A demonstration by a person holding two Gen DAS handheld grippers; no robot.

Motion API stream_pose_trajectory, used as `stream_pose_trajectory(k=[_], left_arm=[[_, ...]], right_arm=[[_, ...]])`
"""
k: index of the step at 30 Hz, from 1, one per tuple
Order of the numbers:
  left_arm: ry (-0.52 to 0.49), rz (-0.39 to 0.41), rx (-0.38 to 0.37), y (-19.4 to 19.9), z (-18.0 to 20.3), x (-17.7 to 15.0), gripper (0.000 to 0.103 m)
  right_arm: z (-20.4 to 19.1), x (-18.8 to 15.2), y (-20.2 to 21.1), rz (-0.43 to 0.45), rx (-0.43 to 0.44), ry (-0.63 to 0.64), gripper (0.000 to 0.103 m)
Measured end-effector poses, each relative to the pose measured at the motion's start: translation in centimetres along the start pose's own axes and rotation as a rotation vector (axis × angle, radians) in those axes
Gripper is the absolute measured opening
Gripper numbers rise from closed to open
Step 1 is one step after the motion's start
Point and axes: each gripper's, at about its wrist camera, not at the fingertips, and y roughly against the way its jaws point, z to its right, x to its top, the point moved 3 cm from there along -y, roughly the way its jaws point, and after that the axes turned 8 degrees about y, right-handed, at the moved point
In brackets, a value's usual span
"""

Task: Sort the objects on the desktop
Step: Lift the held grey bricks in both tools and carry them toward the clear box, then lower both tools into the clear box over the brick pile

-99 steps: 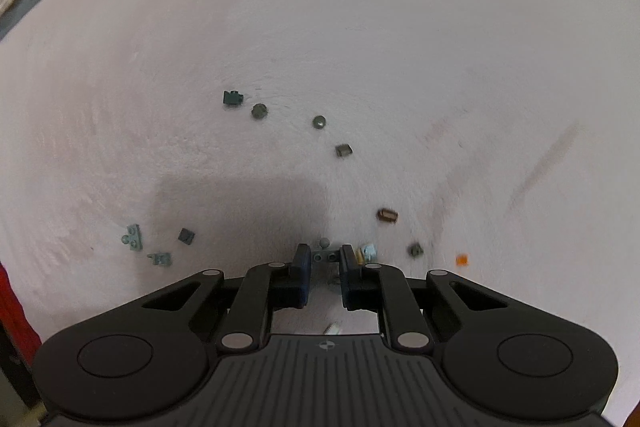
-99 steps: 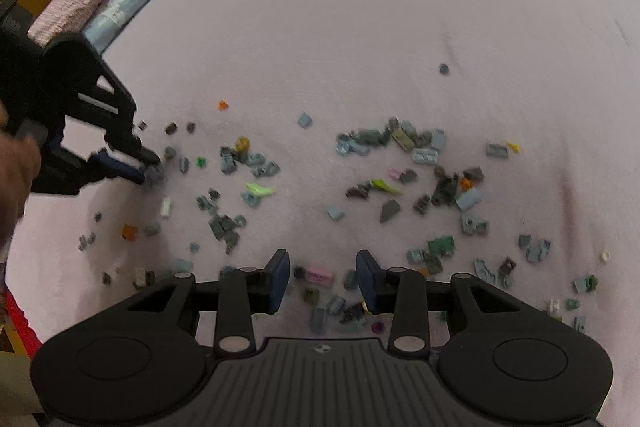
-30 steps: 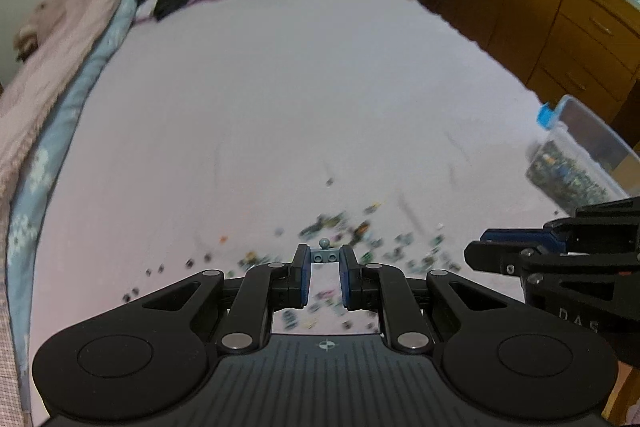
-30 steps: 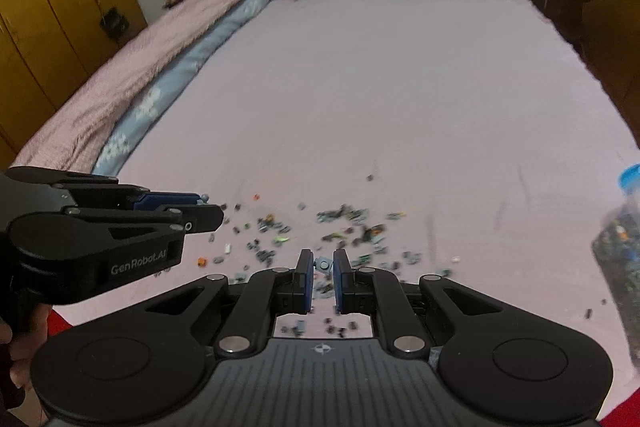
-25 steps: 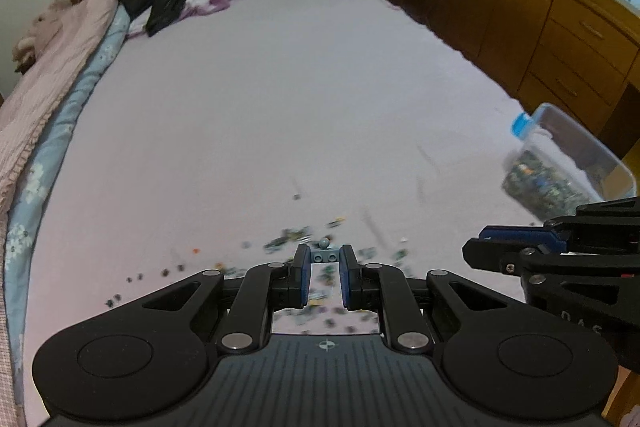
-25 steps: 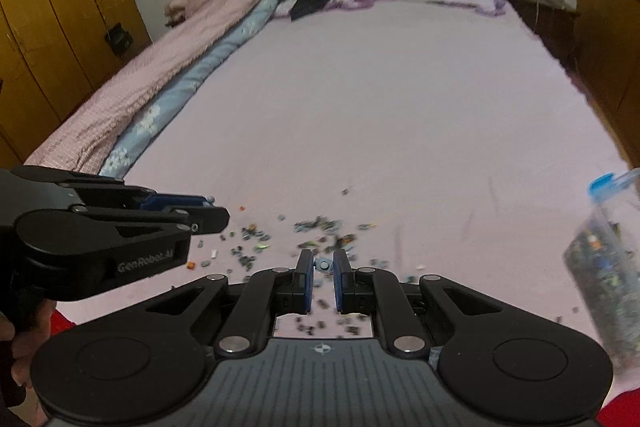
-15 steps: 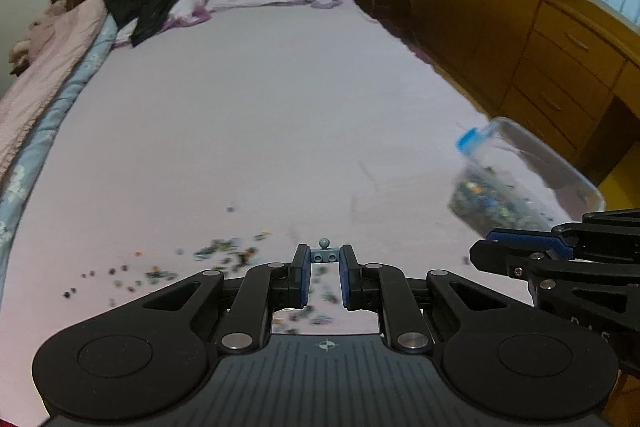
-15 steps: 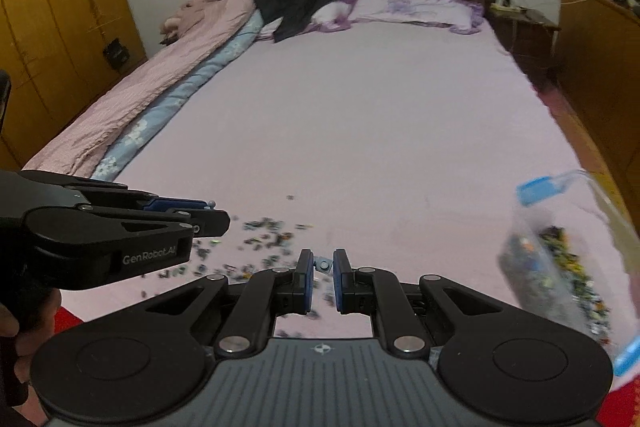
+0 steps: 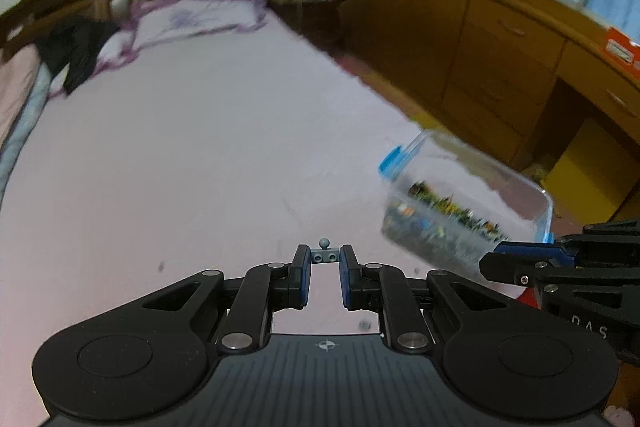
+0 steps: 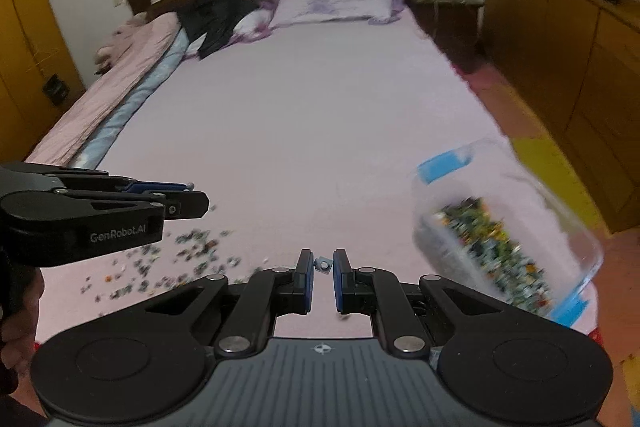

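Observation:
My left gripper (image 9: 325,258) is shut on a small grey toy brick with a ball stud (image 9: 324,254), held above the pink bedsheet (image 9: 180,155). My right gripper (image 10: 323,263) is shut on a small grey-blue brick (image 10: 323,264). A clear plastic box with blue clips (image 9: 464,203) (image 10: 496,235) sits at the right on the bed, part filled with mixed small bricks. Loose bricks (image 10: 188,255) lie scattered on the sheet at lower left in the right wrist view. The left gripper (image 10: 188,197) shows there at the left, and the right gripper (image 9: 496,257) pokes into the left wrist view at the right.
A purple pillow (image 10: 332,5) and black clothing (image 10: 216,15) lie at the headboard end. A folded pink quilt (image 10: 112,83) runs along the bed's left side. Wooden drawers (image 9: 500,51) stand to the right of the bed, beyond a strip of floor. A hand (image 10: 16,327) holds the left gripper.
Both grippers have risen from the sheet with their bricks and swung right. The box has come closer and toward the centre in both views; the loose bricks have slid left.

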Motion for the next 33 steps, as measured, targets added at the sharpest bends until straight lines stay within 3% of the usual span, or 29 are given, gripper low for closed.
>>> stream_pose_trajectory(k=[7, 16, 33], left_arm=[[-0.070, 0.014, -0.051, -1.6, 2.8, 1.8, 0.017], [-0.073, -0.011, -0.017, -4.3, 7.1, 3.0, 0.017], [-0.006, -0.036, -0.006, -10.1, 20.7, 7.6, 0.017]], right_arm=[[2.6, 0.3, -1.1, 0.017, -0.044, -0.079, 0.011], [7.1, 1.0, -3.3, 0.023, -0.024, -0.085, 0.011], [24.8, 1.4, -2.9, 0.007, 0.018, -0.038, 0.011]])
